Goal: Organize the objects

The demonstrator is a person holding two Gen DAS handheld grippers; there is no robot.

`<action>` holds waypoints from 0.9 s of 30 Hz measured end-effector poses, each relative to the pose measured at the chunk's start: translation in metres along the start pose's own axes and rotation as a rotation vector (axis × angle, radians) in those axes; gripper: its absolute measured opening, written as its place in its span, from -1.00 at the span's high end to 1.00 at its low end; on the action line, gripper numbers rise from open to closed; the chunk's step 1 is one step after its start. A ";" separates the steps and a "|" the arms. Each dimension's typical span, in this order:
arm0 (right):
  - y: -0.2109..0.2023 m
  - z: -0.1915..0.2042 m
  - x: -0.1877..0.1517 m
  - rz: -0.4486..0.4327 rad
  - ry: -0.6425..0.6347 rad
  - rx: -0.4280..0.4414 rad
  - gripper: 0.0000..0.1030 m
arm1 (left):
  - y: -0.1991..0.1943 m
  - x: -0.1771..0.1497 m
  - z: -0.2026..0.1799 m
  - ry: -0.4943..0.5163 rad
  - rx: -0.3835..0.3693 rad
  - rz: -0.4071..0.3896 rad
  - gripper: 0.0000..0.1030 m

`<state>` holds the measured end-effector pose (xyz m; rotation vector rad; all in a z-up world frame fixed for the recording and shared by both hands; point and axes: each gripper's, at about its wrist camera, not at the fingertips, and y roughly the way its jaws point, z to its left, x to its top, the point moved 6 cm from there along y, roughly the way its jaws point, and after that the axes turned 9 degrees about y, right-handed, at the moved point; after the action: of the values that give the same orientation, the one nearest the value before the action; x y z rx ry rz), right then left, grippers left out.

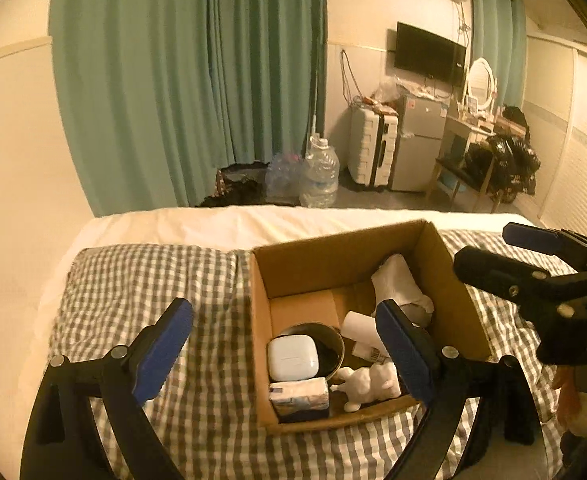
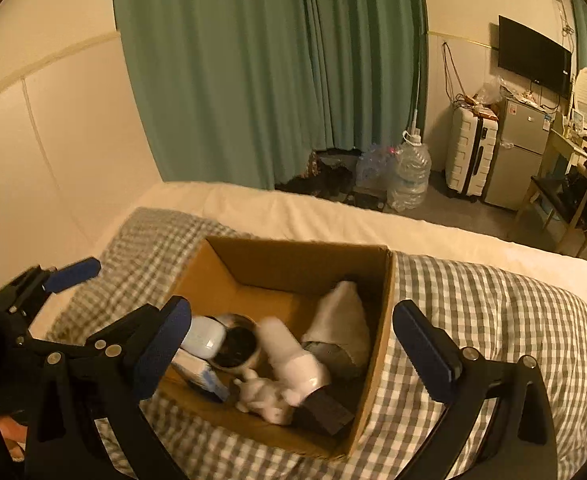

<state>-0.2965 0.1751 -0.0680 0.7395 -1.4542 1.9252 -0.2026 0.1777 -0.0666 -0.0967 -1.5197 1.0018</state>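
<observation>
Through the left wrist camera I saw my left gripper [image 1: 289,344] with its blue pads spread wide apart and holding nothing, poised above the near left part of the cardboard box [image 1: 293,268] on the checked blanket [image 1: 153,280]. Inside the box lay a white case [image 1: 293,358] resting on a dark bowl [image 1: 329,344], a tissue pack [image 1: 299,398] at the near wall, a white figurine [image 1: 369,386] beside it, a white bottle [image 1: 359,332] and a white cloth bundle [image 1: 401,284] toward the far right. My right gripper [image 1: 489,252] hung over the box's right edge.

From the right wrist camera, the right gripper [image 2: 293,344] likewise stood open and empty above the box [image 2: 293,264]. The bottle [image 2: 293,356] lay in the middle, blurred, touching the figurine [image 2: 263,398]; the bowl [image 2: 237,344] and case [image 2: 205,338] sat left.
</observation>
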 end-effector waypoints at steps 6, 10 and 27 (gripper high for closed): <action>-0.041 0.014 0.003 -0.056 -0.001 0.011 -0.96 | -0.048 0.005 0.008 -0.021 0.017 -0.059 -0.87; -0.076 0.023 -0.002 -0.086 0.002 0.025 -0.96 | -0.079 0.006 0.008 -0.037 0.019 -0.094 -0.90; -0.168 0.039 -0.064 -0.139 -0.041 0.038 -0.98 | -0.160 -0.023 -0.020 -0.065 0.022 -0.181 -0.98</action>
<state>-0.1261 0.1644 -0.0002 0.8792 -1.3563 1.8462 -0.1039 0.0751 0.0130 0.0886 -1.5464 0.8845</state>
